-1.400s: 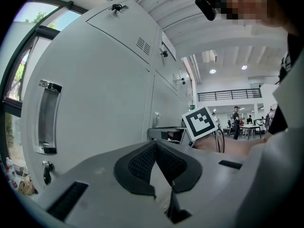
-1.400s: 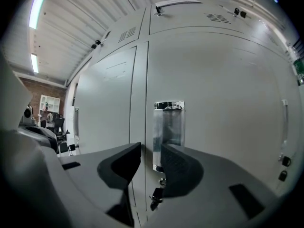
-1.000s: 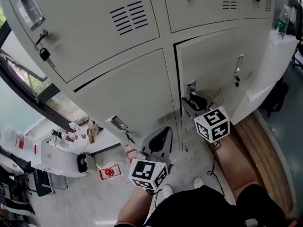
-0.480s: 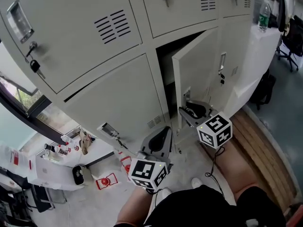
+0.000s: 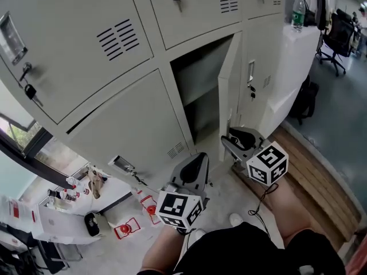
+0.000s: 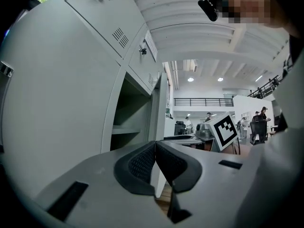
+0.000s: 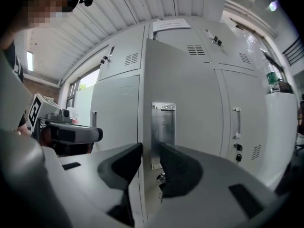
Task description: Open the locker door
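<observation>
Locker door (image 5: 230,90) stands swung wide off its compartment (image 5: 198,93). Your right gripper (image 7: 151,152) straddles the door's free edge, its jaws just opened further and not pressing. Your left gripper (image 6: 154,150) hangs nearby, jaws together, empty.

left hand-held gripper (image 5: 196,160): jaws together, nothing between them, pointing level, held low in front of the body. right hand-held gripper (image 5: 230,137): further forward, tipped slightly down, jaws apart and just been opening, door (image 7: 190,103) edge in the gap.
</observation>
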`<state>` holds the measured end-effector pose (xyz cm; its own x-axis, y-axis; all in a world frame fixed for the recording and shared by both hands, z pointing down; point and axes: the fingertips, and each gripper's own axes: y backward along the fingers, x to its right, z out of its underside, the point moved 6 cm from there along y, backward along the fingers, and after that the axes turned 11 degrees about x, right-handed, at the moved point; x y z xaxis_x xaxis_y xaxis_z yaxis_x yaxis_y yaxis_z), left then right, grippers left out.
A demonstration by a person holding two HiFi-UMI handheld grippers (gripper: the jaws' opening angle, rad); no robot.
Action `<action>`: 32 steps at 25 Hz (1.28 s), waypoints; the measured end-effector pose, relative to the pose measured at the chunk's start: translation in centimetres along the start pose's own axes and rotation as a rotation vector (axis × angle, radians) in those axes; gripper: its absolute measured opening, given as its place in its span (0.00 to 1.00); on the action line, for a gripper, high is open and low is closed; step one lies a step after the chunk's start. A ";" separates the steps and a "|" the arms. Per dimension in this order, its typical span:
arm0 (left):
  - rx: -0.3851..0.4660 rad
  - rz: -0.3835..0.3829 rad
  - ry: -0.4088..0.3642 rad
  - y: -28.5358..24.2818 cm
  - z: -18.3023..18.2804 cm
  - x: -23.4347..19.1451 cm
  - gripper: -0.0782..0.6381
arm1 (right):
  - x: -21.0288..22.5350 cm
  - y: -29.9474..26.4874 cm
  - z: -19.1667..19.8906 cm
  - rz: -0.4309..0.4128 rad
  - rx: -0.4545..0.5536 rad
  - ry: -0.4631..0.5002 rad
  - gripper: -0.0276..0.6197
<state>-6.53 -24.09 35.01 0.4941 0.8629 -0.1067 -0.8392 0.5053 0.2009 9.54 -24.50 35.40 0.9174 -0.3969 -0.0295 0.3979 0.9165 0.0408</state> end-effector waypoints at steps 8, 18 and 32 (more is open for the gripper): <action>-0.013 0.056 0.015 0.2 0.4 0.3 0.13 | 0.2 2.8 0.0 0.147 0.029 0.017 0.32; -0.034 0.119 0.042 0.1 1.2 0.8 0.13 | -1.5 2.0 0.2 0.413 -0.007 0.145 0.41; -0.059 0.161 0.060 -0.8 2.1 0.8 0.13 | 0.0 4.0 0.4 0.468 -0.018 0.092 0.34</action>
<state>-5.02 -23.84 36.85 0.3394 0.9308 -0.1357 -0.9192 0.3589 0.1624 11.09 -20.84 35.96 0.9929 0.0636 -0.1009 -0.0584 0.9969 0.0536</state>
